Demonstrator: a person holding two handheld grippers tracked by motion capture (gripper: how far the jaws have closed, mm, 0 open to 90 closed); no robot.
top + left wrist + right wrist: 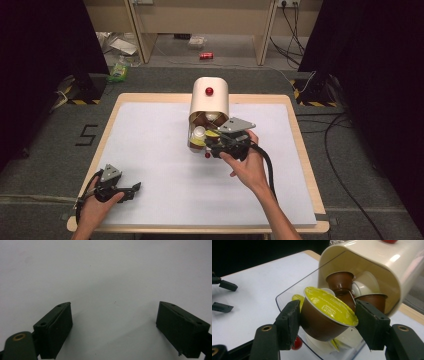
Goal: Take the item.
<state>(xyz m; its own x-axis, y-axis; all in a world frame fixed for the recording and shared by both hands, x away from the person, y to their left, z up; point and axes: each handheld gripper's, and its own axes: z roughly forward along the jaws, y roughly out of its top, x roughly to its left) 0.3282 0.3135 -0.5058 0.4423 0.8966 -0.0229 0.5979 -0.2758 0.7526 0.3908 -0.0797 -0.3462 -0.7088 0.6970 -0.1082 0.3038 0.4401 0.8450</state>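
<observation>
Right gripper [325, 320] pinches brown coffee capsule with yellow foil lid [324, 315] by its sides, above the cream dispenser's clear pulled-out drawer [287, 293], lid kept unobstructed. Left gripper [113, 322] spread, idle on white counter [150, 145].

High view: dim room, black at both sides; white table sheet [165, 165] brightest. Left gripper view: soft, even light, faint shadows under the jaws, near parts blurred. Right gripper view: sharp on the capsule [325, 313]; glare on the cream dispenser [372, 257].

Glossy cream plastic dispenser [372, 262], foil-lidded brown plastic capsule [324, 315], matt black tongs [329, 322].
</observation>
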